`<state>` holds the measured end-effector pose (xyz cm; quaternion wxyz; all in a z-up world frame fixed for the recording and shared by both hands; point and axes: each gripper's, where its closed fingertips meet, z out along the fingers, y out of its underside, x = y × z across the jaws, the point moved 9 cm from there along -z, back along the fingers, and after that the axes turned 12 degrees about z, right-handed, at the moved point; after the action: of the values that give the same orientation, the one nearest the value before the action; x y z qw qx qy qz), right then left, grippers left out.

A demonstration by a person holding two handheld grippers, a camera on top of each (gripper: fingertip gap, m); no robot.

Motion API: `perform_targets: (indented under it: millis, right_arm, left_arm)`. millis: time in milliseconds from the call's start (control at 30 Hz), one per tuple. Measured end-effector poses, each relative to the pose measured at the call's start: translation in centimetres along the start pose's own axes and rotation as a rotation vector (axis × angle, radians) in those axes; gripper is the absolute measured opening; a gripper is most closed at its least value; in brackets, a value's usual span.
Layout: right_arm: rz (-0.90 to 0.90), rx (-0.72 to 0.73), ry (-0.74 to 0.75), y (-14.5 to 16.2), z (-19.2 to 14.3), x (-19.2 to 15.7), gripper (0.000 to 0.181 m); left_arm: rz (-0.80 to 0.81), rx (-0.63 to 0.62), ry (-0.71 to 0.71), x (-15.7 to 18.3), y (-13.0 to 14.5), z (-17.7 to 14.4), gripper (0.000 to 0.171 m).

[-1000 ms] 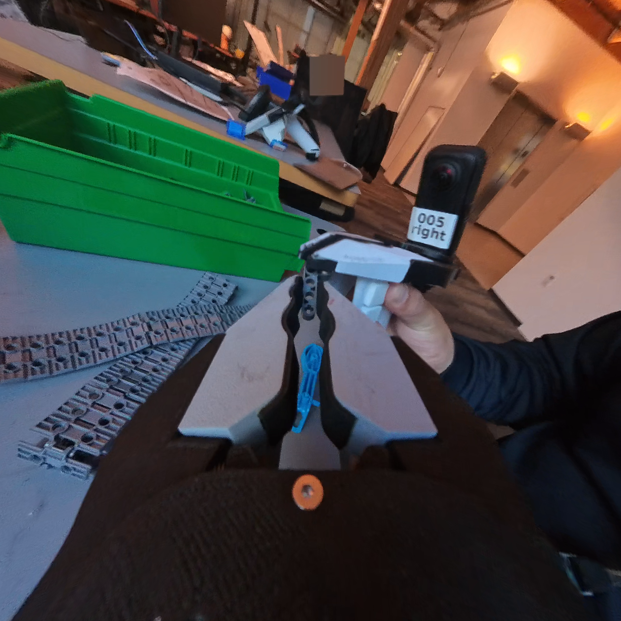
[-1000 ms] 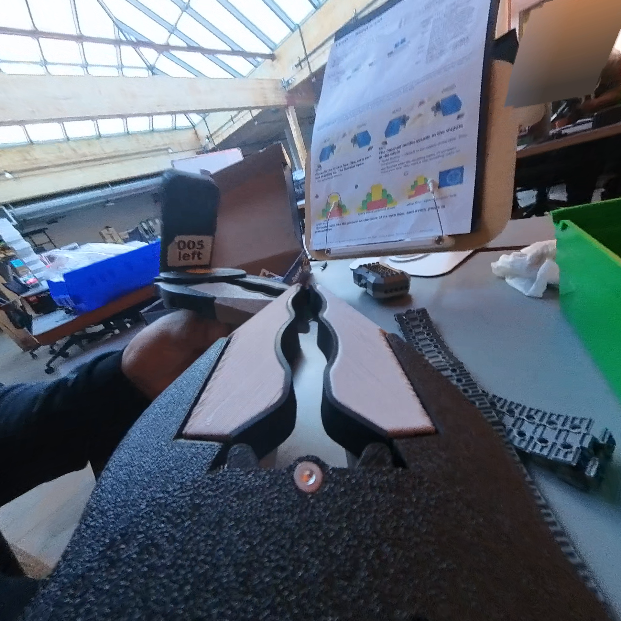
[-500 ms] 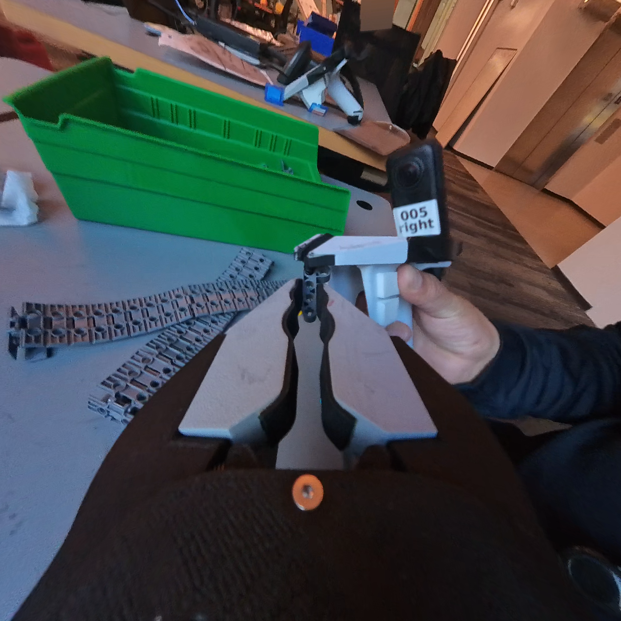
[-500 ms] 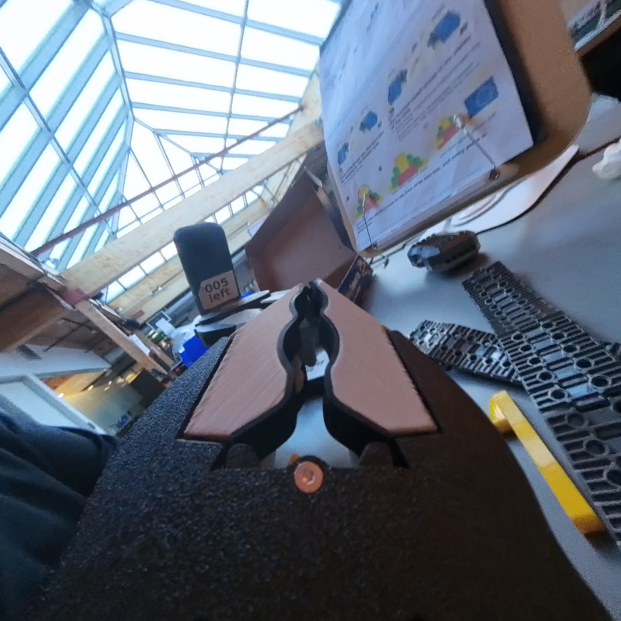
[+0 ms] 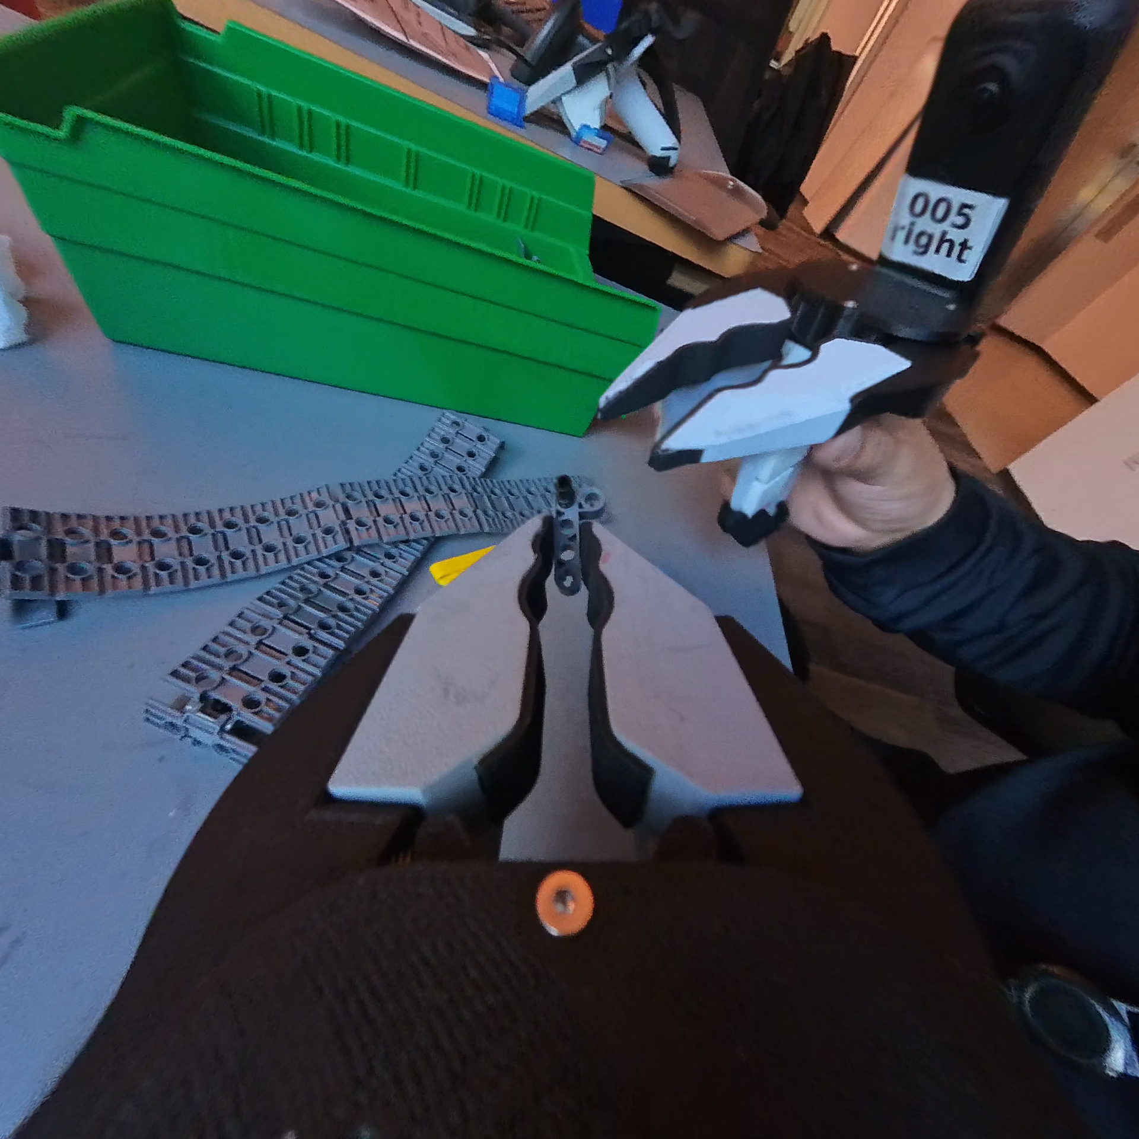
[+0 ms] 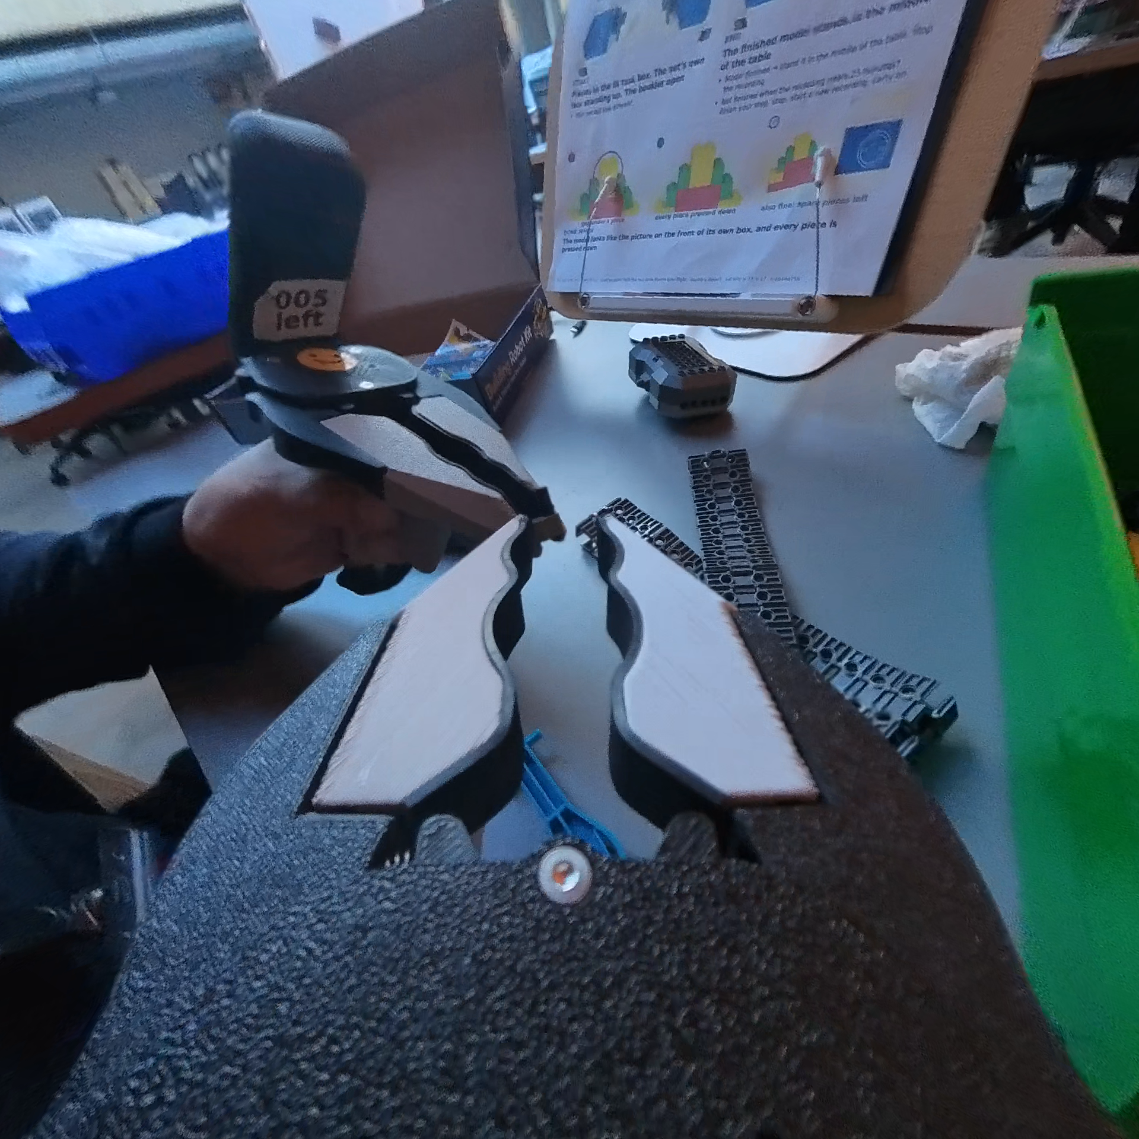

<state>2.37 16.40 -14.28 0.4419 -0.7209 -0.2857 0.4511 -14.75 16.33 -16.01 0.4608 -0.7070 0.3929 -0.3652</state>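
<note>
My left gripper (image 5: 566, 537) is shut on a short dark grey beam with holes (image 5: 567, 548), which sticks out past the fingertips just above the grey table (image 5: 92, 801). My right gripper (image 6: 562, 529) is open and empty, its jaws a few centimetres apart. In the left wrist view it (image 5: 632, 431) hangs up and to the right of the beam, apart from it. In the right wrist view the left gripper (image 6: 548, 524) comes in from the left, with its tip by my left finger. Two grey linked track strips (image 5: 246, 536) (image 6: 733, 511) lie crossed on the table beyond both grippers.
A green bin (image 5: 308, 271) (image 6: 1078, 555) stands behind the tracks. A yellow piece (image 5: 459, 564) and a blue piece (image 6: 555, 795) lie near the fingers. A printed sheet on a stand (image 6: 739, 154), a dark block (image 6: 681, 376), a small box (image 6: 505, 363) and white tissue (image 6: 955, 388) are farther back. The grippers are tip to tip, or close to it. Both grippers' tips are roughly 25 cm from the dark block (image 6: 681, 376).
My right gripper has opened, let go of the beam and drawn away from it. My left gripper keeps the beam and has tipped down toward the tracks.
</note>
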Motion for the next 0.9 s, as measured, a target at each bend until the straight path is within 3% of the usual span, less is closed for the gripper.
perform_targets:
  millis: [133, 367, 600, 900]
  right_arm:
    - [-0.324, -0.118, -0.062, 0.0, -0.4, -1.8, 0.020]
    - [-1.008, -0.332, 0.091, 1.8, -0.7, -4.3, 0.018]
    - [-1.238, -0.381, 0.100, 3.1, -0.2, -5.4, 0.012]
    - [-1.263, -0.418, 0.075, 4.2, -0.2, -5.3, 0.005]
  left_arm:
    - [-0.043, -0.054, 0.133, 0.3, 0.4, 0.5, 0.006]
    - [-0.117, -0.145, 0.344, 0.6, 0.7, 0.4, 0.006]
    - [-0.144, -0.209, 0.401, 1.2, 1.3, 1.0, 0.006]
    - [-0.163, -0.249, 0.404, 1.4, 1.9, 1.4, 0.006]
